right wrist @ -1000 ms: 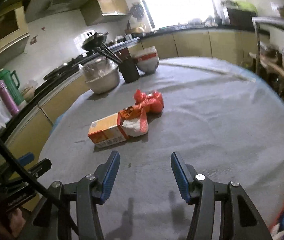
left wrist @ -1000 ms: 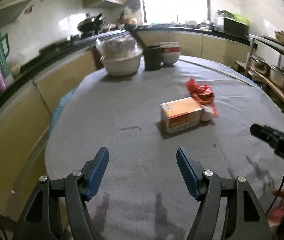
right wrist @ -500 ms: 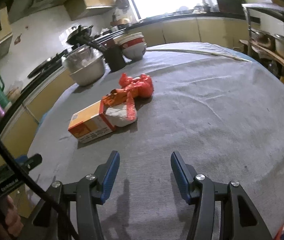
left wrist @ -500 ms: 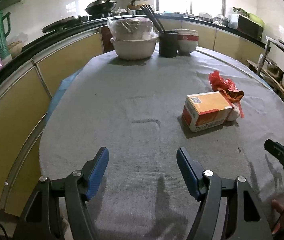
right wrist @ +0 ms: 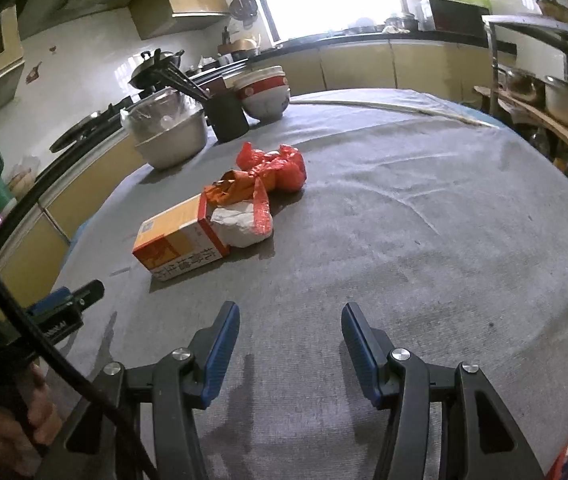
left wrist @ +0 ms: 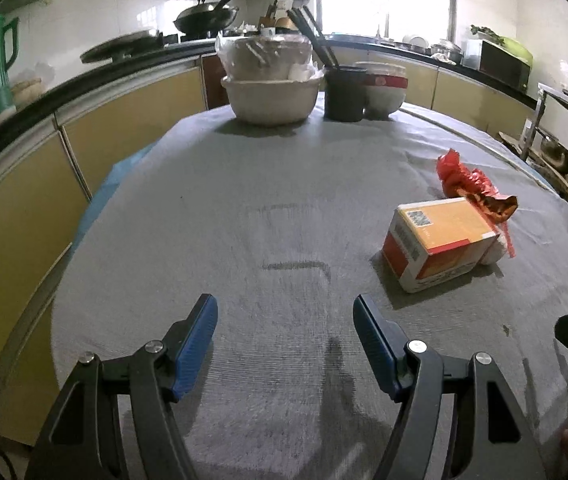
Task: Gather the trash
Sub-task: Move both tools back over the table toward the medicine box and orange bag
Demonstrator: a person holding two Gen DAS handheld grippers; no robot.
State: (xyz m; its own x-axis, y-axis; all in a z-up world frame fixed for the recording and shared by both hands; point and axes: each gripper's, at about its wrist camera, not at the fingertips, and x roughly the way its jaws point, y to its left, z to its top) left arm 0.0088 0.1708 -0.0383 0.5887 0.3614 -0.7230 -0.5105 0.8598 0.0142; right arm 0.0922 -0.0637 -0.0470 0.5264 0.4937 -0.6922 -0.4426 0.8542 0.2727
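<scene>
Grey cloth covers the round kitchen table (left wrist: 220,216), and on it the trash is gathered in one cluster: an orange-and-white carton (left wrist: 438,246) lying on its side, a crumpled white paper wad (right wrist: 242,222) touching the carton's far end, and a red plastic bag (right wrist: 274,168) just beyond the wad. Compared with a second ago, the carton is seen larger and lower in both wrist views, so both tools have been brought nearer to it over the table edge. The left gripper (left wrist: 286,326) is held with its blue pads wide apart, nothing between them, the carton ahead and to its right. The right gripper (right wrist: 290,334) is likewise spread and unloaded, the carton ahead and to its left. Beyond the carton, at the table's far side, stacked bowls (left wrist: 270,92) and a black chopstick holder (left wrist: 344,94) stand untouched. Nothing is yet grasped; the approach is judged nearly complete, with the first pick-up still to come.
</scene>
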